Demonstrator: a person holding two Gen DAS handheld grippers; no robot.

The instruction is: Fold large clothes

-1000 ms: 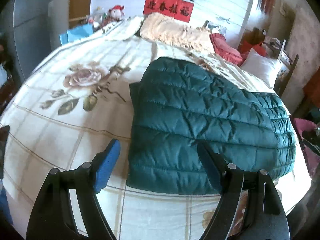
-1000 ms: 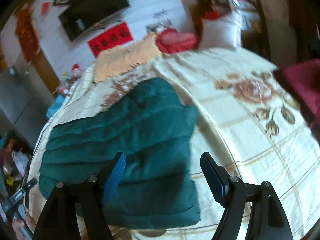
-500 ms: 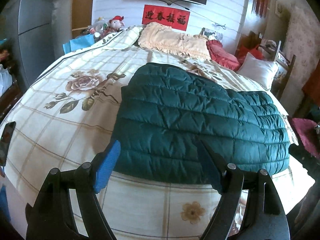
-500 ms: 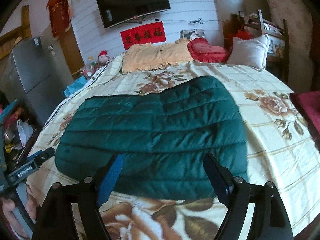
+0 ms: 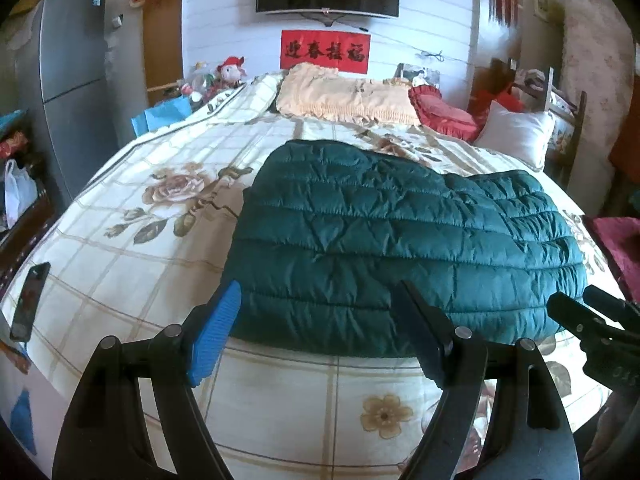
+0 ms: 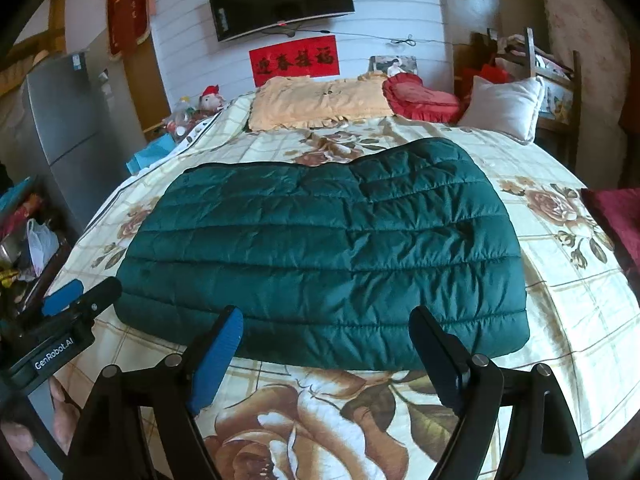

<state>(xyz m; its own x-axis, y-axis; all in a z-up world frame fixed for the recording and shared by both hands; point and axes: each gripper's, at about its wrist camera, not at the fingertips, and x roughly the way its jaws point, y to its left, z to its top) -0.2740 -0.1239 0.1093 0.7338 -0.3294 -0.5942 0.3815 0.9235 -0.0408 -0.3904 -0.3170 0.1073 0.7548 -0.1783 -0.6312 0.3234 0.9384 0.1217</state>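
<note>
Left fingers [image 5: 218, 330]: spread wide, nothing between them, the same spread as a second ago.
Right fingers [image 6: 218, 350]: wide apart and empty, a little wider than a second ago.
Left gripper [image 5: 320, 336]: hangs over the near edge of the bed, just short of the jacket's hem; it has drawn back, so more quilt shows beneath it than before.
Right gripper [image 6: 326, 354]: also short of the hem, above a large printed rose; its view, tilted a second ago, is now level.
Green quilted jacket [image 6: 320, 252]: lies folded flat across the middle of the bed, near edge just beyond both grippers.
Bed quilt [image 5: 140, 248]: cream, checked, rose-printed.
Phone [image 5: 30, 300]: on the bed's left edge, newly in view.
</note>
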